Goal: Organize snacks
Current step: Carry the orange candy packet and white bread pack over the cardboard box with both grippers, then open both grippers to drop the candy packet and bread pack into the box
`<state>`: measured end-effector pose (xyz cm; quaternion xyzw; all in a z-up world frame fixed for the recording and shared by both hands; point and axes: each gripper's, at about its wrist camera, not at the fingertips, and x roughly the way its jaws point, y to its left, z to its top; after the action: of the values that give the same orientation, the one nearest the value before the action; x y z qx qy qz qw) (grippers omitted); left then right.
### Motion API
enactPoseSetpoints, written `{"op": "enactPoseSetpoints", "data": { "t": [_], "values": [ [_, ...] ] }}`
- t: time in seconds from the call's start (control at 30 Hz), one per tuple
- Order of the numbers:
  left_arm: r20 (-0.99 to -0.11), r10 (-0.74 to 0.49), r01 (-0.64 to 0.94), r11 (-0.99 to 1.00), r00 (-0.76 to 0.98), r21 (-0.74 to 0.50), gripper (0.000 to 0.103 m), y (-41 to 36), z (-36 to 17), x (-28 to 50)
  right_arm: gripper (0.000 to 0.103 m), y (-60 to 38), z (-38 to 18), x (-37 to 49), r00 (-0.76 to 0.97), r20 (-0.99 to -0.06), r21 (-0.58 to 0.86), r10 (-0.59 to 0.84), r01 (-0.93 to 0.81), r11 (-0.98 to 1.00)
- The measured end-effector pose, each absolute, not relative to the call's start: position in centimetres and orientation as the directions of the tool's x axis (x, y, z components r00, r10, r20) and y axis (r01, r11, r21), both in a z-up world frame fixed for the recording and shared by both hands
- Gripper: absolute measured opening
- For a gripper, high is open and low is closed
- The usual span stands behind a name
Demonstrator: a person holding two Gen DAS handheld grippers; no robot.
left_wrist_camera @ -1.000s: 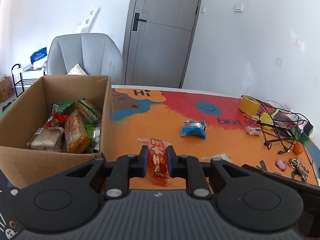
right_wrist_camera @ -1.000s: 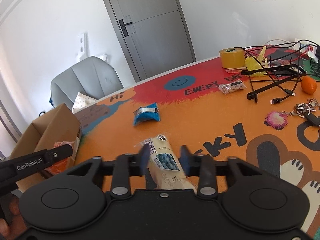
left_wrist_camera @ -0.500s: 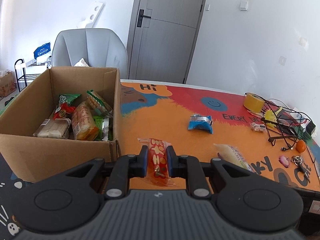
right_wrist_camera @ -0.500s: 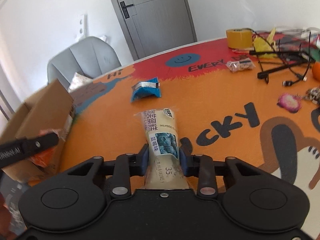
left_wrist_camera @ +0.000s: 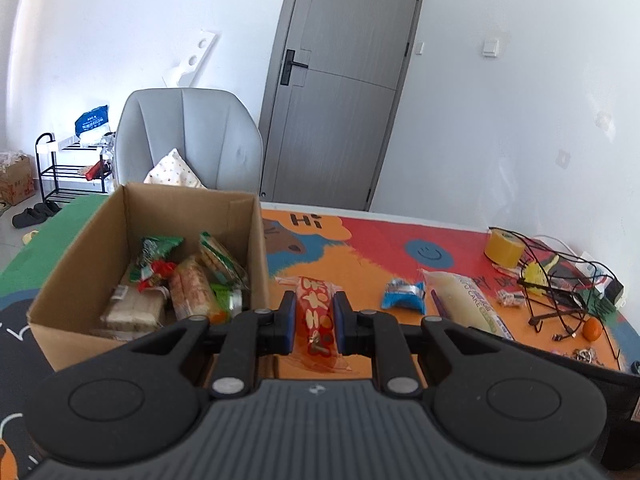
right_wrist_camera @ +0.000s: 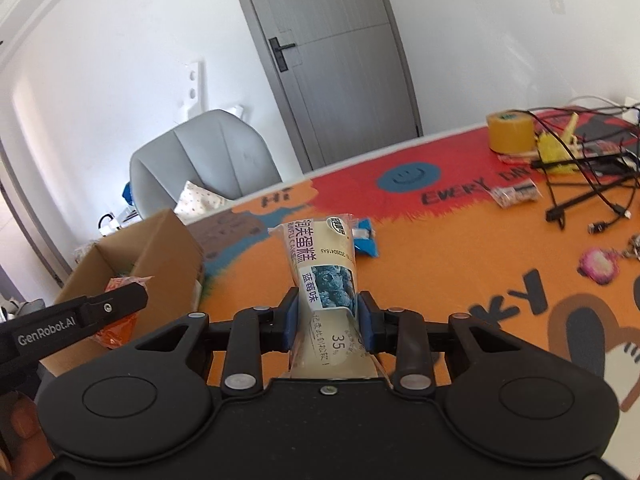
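Observation:
My left gripper [left_wrist_camera: 314, 312] is shut on a red and orange snack packet [left_wrist_camera: 316, 312] and holds it above the table, just right of the open cardboard box [left_wrist_camera: 256, 240]. The box holds several snack packets [left_wrist_camera: 188, 292]. My right gripper [right_wrist_camera: 327, 312] is shut on a cream blueberry cake packet [right_wrist_camera: 320, 256], lifted off the table; the packet also shows in the left wrist view [left_wrist_camera: 464, 300]. A blue snack packet [left_wrist_camera: 404, 294] lies on the mat, also seen in the right wrist view [right_wrist_camera: 366, 240]. The left gripper shows in the right wrist view [right_wrist_camera: 116, 300] beside the box [right_wrist_camera: 160, 248].
A small clear packet [right_wrist_camera: 514, 194], yellow tape roll [right_wrist_camera: 510, 130], black cables and stand [right_wrist_camera: 588, 184], keys with a pink charm [right_wrist_camera: 598, 268] and an orange fruit [left_wrist_camera: 592, 328] lie at the table's right. A grey chair [left_wrist_camera: 188, 140] stands behind the box.
Both grippers have risen with their packets. The right gripper closed on the cake packet and lifted it off the mat. The left gripper moved toward the box's right wall.

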<state>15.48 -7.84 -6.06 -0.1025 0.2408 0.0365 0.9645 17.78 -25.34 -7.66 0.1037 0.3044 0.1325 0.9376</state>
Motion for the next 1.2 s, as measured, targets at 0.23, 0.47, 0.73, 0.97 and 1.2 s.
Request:
{"op": "enactPoseSetpoints", "data": {
  "t": [0.23, 0.47, 0.73, 0.97, 1.2],
  "values": [
    [-0.448, 0.069, -0.167, 0.969, 0.891, -0.183, 0.018, -5.1, -4.7, 15.3, 0.031, -22.7, -5.6, 18.5, 0.788, -0.503, 0.272, 0.355, -0.246, 0.930],
    [-0.451, 0.112, -0.220, 0.956, 0.886, -0.193, 0.018, -1.7, -4.3, 15.5, 0.031, -19.9, -4.9, 19.4, 0.781, -0.484, 0.269, 0.394, -0.296, 0.917],
    [-0.465, 0.145, -0.269, 0.939, 0.874, -0.213, 0.018, 1.6, -4.4, 15.7, 0.031, -16.6, -4.3, 20.2, 0.768, -0.476, 0.259, 0.429, -0.344, 0.903],
    [-0.490, 0.160, -0.303, 0.925, 0.857, -0.228, 0.018, 3.9, -4.7, 16.0, 0.031, -13.8, -3.9, 20.4, 0.748, -0.474, 0.251, 0.465, -0.391, 0.886],
    [-0.515, 0.152, -0.322, 0.910, 0.844, -0.260, 0.033, 5.4, -5.2, 15.8, 0.031, -11.7, -3.8, 20.7, 0.730, -0.477, 0.247, 0.490, -0.424, 0.872]
  ]
}}
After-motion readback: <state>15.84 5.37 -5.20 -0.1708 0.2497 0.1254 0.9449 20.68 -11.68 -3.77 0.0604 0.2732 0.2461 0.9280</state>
